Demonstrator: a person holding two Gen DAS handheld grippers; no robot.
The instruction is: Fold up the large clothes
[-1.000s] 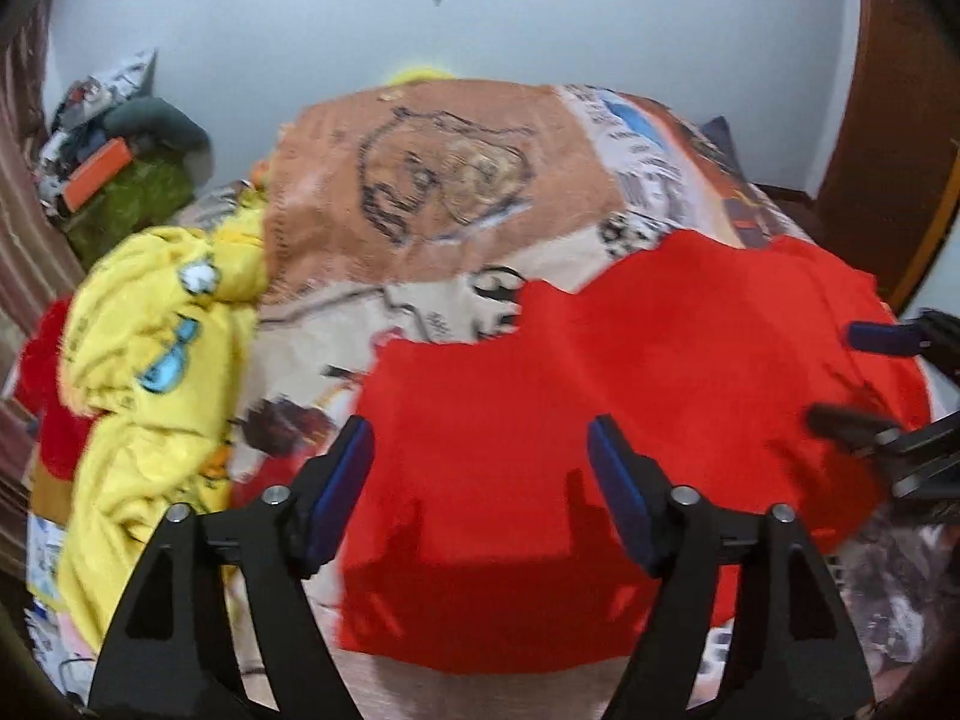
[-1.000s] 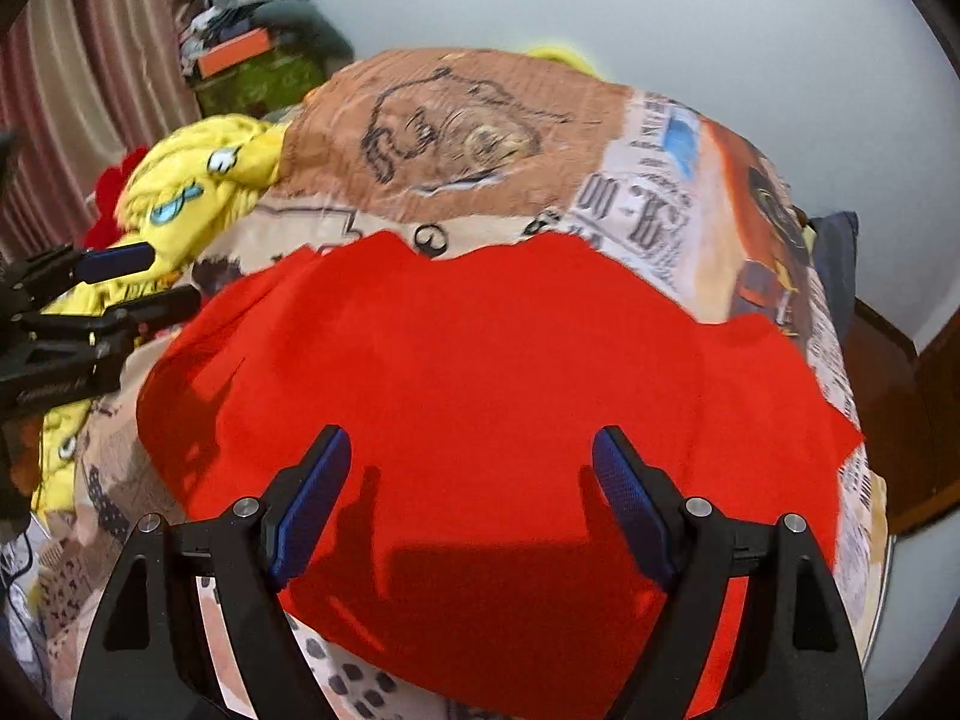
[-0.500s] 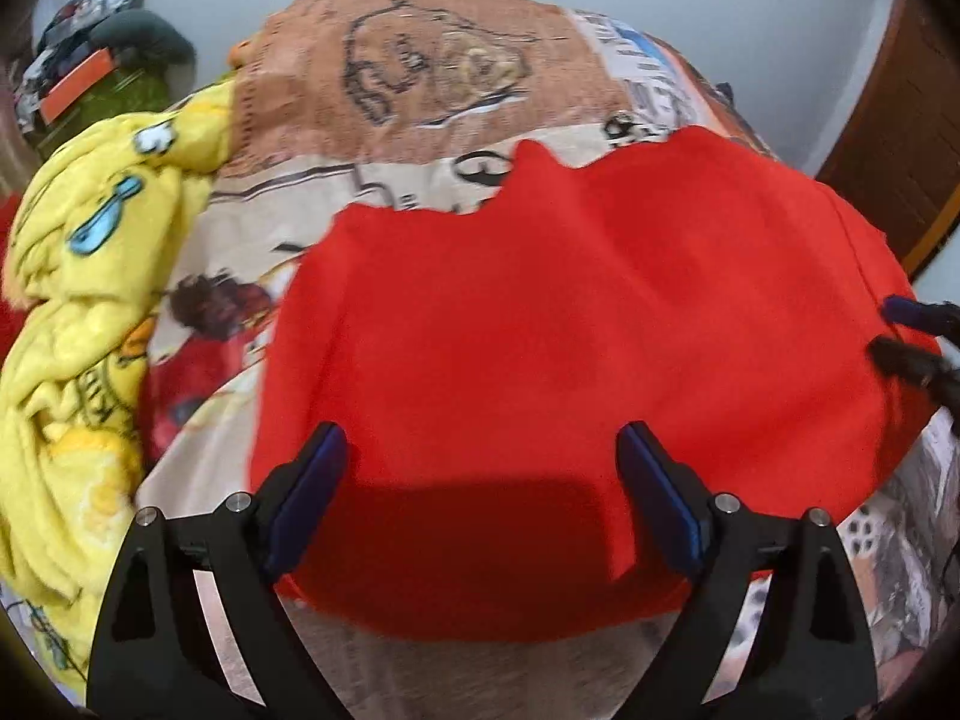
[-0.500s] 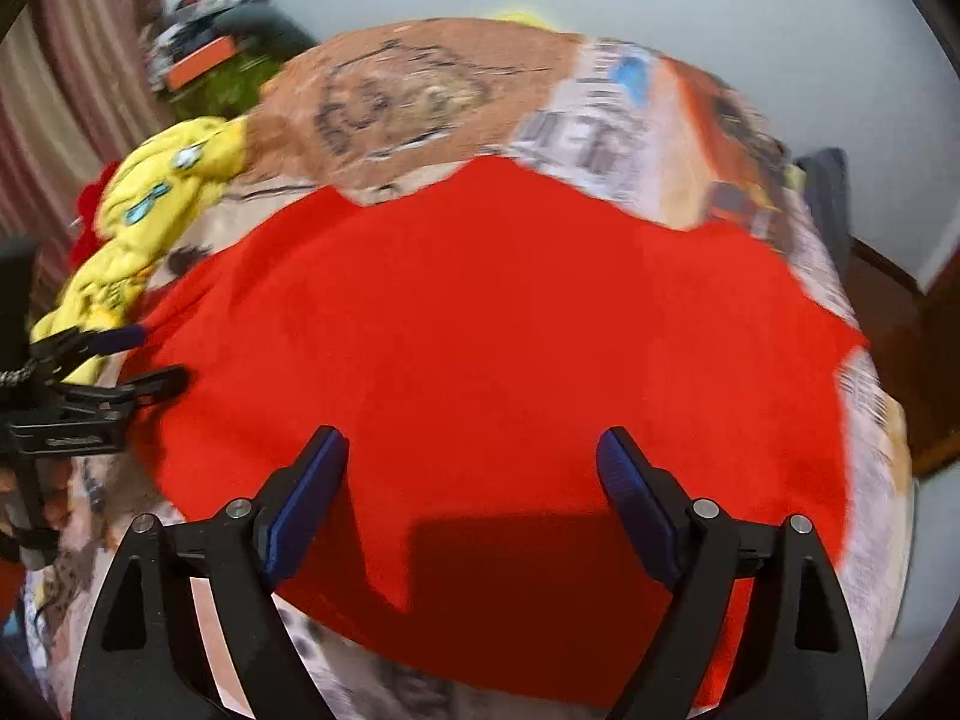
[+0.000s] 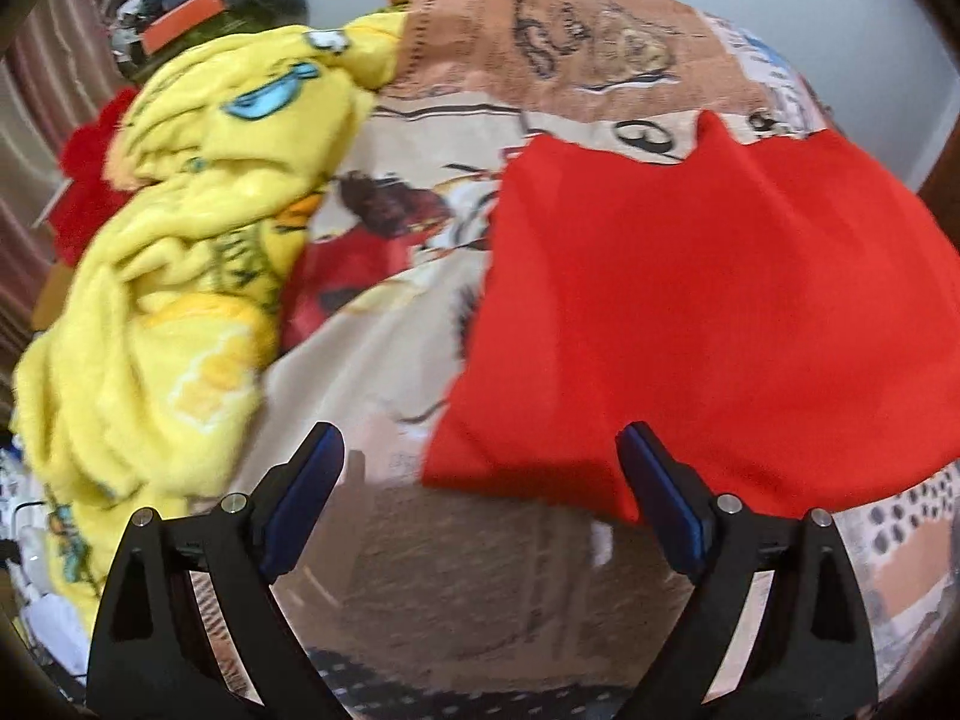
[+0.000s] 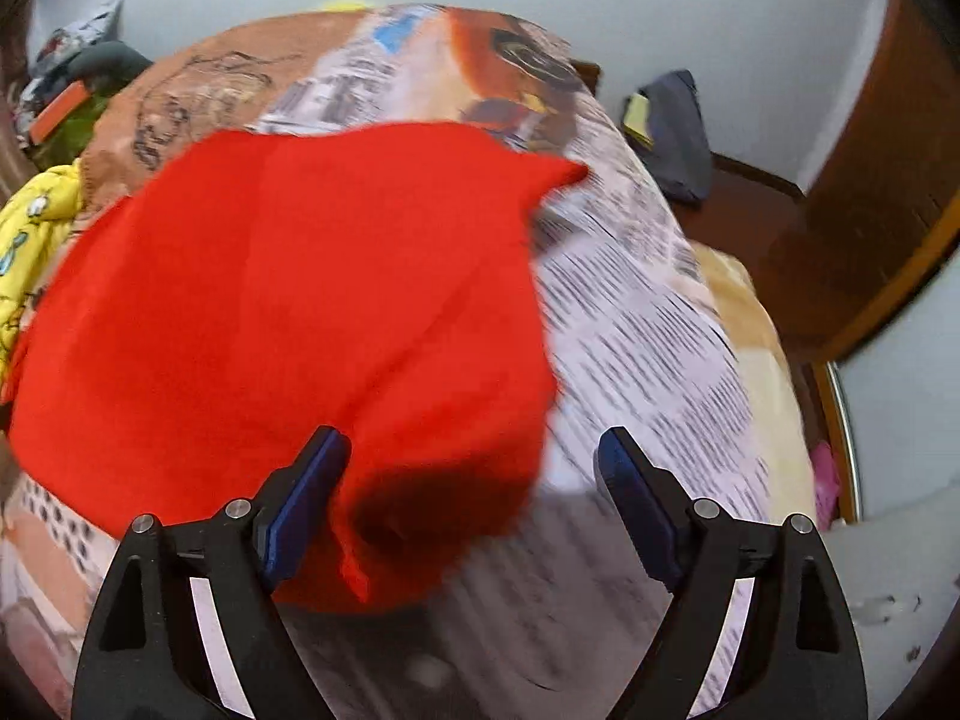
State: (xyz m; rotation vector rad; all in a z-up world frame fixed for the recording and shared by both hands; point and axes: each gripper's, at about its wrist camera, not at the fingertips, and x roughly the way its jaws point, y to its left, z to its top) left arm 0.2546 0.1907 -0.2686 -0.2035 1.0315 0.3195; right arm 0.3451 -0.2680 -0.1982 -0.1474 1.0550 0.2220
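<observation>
The red garment (image 5: 720,312) is spread flat near the bed's (image 5: 480,570) front edge so corners can be reached, with left gripper (image 5: 480,498) and right gripper (image 6: 474,498) fingers held apart, empty, above it.

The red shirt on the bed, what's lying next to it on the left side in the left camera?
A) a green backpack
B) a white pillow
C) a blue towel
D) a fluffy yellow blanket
D: in the left wrist view a bunched-up yellow blanket with cartoon prints lies on the bed to the left of the red shirt, with a strip of patterned bedcover showing between them.
</observation>
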